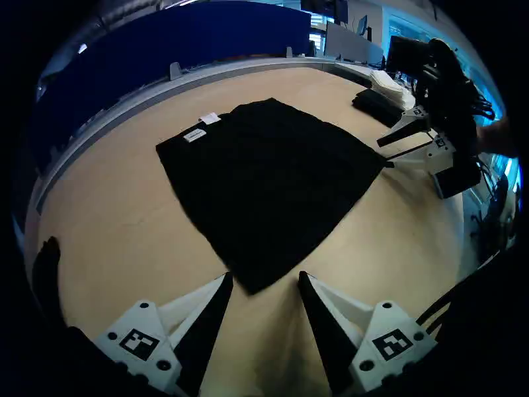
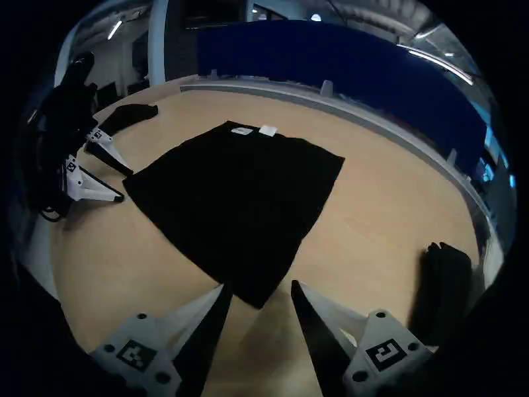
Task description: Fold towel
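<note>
The wooden table [image 1: 119,218] takes up most of both views, and the black towel [image 1: 264,185] lies flat on it, spread as one dark rectangle across the middle of each frame.

The task looks to be at its opening step, which is taking hold of two corners before the first fold. In the left gripper view the left gripper [image 1: 264,274] sits at the bottom centre with its fingers spread apart, and the nearest towel corner pokes into the gap between them. The right gripper [image 2: 261,284] stands the same way at the bottom of its own view, open around another corner. Each also shows in the other's view, the right gripper at the upper right beside a towel corner and the left gripper at the left edge, and both look open there too.

The next move probably calls for closing both pairs of fingers on their corners, then lifting together and carrying that edge over to the far side, where two white tags [image 1: 195,135] mark the opposite edge.

The black cloth hides its own creases, so I cannot tell whether it is one layer or already doubled. I also cannot tell whether the fingertips touch the fabric. A dark object [image 2: 443,284] at the lower right of the right gripper view is too dim to identify.
</note>
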A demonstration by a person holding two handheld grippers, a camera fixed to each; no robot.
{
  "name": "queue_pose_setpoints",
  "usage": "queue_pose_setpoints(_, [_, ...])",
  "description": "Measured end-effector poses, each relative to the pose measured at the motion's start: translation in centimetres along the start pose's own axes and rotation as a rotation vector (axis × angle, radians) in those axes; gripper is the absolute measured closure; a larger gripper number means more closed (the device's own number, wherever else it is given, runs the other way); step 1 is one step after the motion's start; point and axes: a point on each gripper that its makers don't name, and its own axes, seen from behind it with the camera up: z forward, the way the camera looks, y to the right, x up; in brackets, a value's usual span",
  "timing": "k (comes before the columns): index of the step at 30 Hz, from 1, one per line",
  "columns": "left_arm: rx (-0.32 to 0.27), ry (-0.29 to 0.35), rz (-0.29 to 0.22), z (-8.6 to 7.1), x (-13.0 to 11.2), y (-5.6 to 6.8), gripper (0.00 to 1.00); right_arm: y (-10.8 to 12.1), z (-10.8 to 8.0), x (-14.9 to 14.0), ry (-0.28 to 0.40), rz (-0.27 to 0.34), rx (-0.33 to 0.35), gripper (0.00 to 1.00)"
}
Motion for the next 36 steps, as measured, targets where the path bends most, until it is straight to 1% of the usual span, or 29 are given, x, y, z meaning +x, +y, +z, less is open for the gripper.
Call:
queue_pose_setpoints(3, [0.001, -0.005, -0.007, -0.3, -0.1, 0.0, 0.32, -0.2, -0.1, -0.4, -0.012, 0.004, 0.013, 0.41])
queue_pose_setpoints(5, [0.003, -0.008, -0.009, -0.3, -0.1, -0.1, 0.34, -0.2, -0.1, -0.7, -0.019, 0.003, 0.010, 0.43])
queue_pose_setpoints(9, [0.015, -0.010, -0.009, -0.2, -0.2, -0.3, 0.42, -0.2, -0.2, -1.2, -0.029, -0.006, 0.011, 0.47])
queue_pose_setpoints(15, [0.019, -0.016, -0.005, -0.1, -0.3, -0.4, 0.45, -0.6, -0.1, -1.2, -0.032, -0.008, 0.022, 0.48])
queue_pose_setpoints(16, [0.020, -0.016, -0.005, -0.1, -0.3, -0.5, 0.45, -0.7, -0.1, -1.3, -0.034, -0.008, 0.026, 0.51])
queue_pose_setpoints(20, [0.023, -0.019, -0.002, -0.1, -0.3, -0.5, 0.46, -1.2, -0.1, -1.3, -0.045, -0.004, 0.045, 0.73])
queue_pose_setpoints(23, [0.026, -0.023, -0.002, -0.2, -0.4, -0.4, 0.47, -1.4, -0.1, -1.3, -0.052, -0.002, 0.046, 0.78])
queue_pose_setpoints(27, [0.030, -0.031, -0.011, -0.2, -0.4, -0.4, 0.48, -1.4, -0.1, -1.3, -0.058, 0.001, 0.041, 0.82])
queue_pose_setpoints(29, [0.032, -0.033, -0.010, -0.2, -0.4, -0.4, 0.52, -1.4, -0.1, -1.3, -0.061, 0.004, 0.039, 0.83])
queue_pose_setpoints(36, [0.034, -0.041, 0.002, -0.4, -0.6, -0.4, 0.74, -1.3, -0.3, -1.3, -0.074, 0.007, 0.025, 0.85])
